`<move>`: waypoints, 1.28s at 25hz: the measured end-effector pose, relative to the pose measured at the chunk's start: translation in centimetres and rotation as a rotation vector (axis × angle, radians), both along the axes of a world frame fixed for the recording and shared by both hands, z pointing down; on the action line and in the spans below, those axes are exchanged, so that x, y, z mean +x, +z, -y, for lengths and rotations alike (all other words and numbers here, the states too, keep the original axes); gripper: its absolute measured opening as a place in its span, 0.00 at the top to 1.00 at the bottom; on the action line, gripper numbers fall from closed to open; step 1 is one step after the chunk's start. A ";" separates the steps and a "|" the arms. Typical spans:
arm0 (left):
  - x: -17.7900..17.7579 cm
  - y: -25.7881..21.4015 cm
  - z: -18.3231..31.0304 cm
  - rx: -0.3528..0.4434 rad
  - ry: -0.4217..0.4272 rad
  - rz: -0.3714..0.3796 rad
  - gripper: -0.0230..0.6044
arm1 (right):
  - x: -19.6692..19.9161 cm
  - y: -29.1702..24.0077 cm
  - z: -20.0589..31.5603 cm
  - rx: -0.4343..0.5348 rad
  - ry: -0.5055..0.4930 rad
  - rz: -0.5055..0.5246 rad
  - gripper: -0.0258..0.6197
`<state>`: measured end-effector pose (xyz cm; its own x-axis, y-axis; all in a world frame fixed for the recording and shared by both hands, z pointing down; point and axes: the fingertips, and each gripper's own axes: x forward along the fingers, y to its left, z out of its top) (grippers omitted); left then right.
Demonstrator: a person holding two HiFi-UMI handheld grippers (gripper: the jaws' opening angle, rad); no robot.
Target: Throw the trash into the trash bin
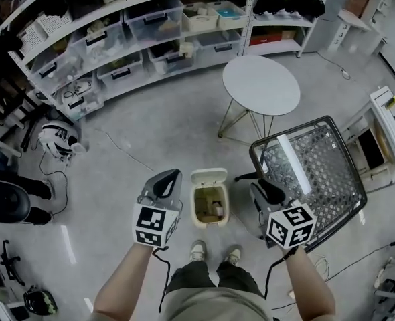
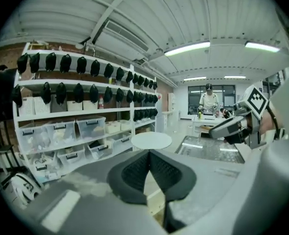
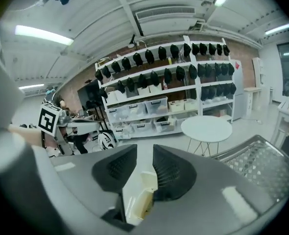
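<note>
The cream trash bin (image 1: 209,206) stands on the floor with its lid tipped up, and some trash lies inside. It sits between my two grippers in the head view, lower than both. My left gripper (image 1: 173,178) is to its left; in the left gripper view (image 2: 148,153) the pads meet with nothing between them. My right gripper (image 1: 270,192) is to the bin's right. In the right gripper view (image 3: 144,153) its jaws stand a little apart and empty, and the bin (image 3: 140,195) shows through the gap below.
A round white table (image 1: 261,85) stands beyond the bin. A metal mesh cart (image 1: 311,169) is close on the right. Shelves with plastic boxes (image 1: 137,25) line the back. A helmet (image 1: 57,139) lies at left. My shoes (image 1: 197,251) are just before the bin.
</note>
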<state>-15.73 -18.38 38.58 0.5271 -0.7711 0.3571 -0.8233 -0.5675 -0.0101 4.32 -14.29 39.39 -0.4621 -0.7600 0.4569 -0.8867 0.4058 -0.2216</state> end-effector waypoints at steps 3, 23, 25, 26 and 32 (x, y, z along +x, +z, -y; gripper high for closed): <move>1.2 -4.9 -0.8 0.070 0.025 -0.003 0.96 | 1.0 -5.2 -1.0 0.070 0.011 0.007 0.81; 6.2 -22.8 -7.3 0.349 0.103 -0.086 0.96 | 5.8 -26.8 -8.6 0.495 0.086 -0.002 0.94; 6.6 -22.9 -7.8 0.352 0.119 -0.070 0.96 | 6.1 -27.6 -9.0 0.513 0.095 0.011 0.95; 6.9 -22.9 -8.0 0.348 0.124 -0.070 0.96 | 6.2 -28.0 -9.2 0.520 0.098 0.012 0.95; 8.7 -23.8 -8.6 0.340 0.150 -0.110 0.96 | 7.0 -29.0 -10.0 0.551 0.081 -0.040 0.95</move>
<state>-7.04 -9.83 14.81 0.6643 -0.7469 0.0295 -0.7378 -0.6615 -0.1346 11.32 -4.28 10.40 -0.3829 -0.9238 -0.0018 -0.9231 0.3826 0.0387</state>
